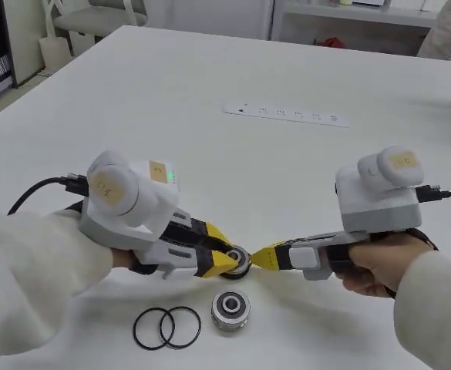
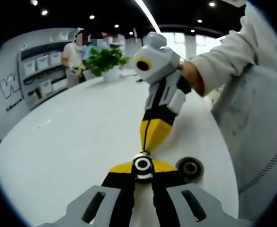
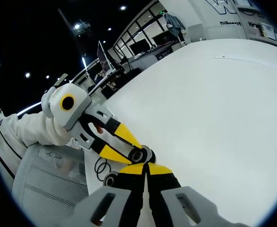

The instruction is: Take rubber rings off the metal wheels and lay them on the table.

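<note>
- Clamping a metal wheel [image 1: 239, 260] between its yellow jaws, the left tool [image 1: 227, 262] is holding it just above the counter [image 1: 210, 154]. I judge this is steadying it so a ring can be pulled off.
- The right tool [image 1: 262, 258] is pointing at it from three o'clock, jaws narrowed almost together, tips touching the wheel's rim. Whether they are pinching rubber is too small to tell.
- Two rubber rings [image 1: 167, 327] are lying overlapped on the counter, at eight o'clock of a second wheel [image 1: 230, 308]. That wheel is resting at six o'clock of the held one, likely waiting its turn.
</note>
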Demonstrator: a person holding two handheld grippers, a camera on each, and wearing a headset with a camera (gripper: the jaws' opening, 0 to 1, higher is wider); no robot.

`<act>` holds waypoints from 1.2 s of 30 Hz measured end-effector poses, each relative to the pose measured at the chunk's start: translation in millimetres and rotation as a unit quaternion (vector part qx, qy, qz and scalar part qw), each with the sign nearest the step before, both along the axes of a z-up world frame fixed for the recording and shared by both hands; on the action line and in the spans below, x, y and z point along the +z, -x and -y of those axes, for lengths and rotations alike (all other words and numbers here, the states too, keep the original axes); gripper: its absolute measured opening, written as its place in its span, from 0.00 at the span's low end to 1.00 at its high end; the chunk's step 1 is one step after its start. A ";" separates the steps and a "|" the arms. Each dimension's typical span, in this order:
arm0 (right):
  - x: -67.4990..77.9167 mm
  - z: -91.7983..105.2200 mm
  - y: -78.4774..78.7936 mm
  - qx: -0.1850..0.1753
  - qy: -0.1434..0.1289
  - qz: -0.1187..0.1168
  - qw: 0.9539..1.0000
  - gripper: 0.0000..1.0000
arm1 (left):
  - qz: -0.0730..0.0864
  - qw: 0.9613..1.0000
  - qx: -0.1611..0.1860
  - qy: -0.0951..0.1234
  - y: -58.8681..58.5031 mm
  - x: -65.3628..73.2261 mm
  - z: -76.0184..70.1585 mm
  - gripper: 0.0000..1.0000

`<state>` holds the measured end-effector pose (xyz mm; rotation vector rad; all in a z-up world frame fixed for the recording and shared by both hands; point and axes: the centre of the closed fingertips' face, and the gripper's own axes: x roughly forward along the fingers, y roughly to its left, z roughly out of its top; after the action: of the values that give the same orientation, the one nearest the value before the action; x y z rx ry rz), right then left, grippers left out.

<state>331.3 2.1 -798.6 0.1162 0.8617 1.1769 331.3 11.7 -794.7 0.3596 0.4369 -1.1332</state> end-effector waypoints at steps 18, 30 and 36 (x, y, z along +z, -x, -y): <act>3.3 -2.6 0.1 0.005 0.005 0.002 1.000 0.00 | -0.003 1.000 0.002 0.005 2.0 0.4 0.6 0.14; 15.0 -13.6 5.1 0.022 -0.014 0.006 1.000 0.00 | -0.002 1.000 0.002 0.002 3.3 0.1 2.8 0.14; 22.6 -21.7 11.1 0.043 -0.010 0.032 0.999 0.00 | 0.000 1.000 0.002 0.002 3.1 0.0 3.6 0.14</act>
<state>320.1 23.9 -775.9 0.0577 0.8061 1.2635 328.2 8.1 -794.6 0.3553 0.4357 -1.1303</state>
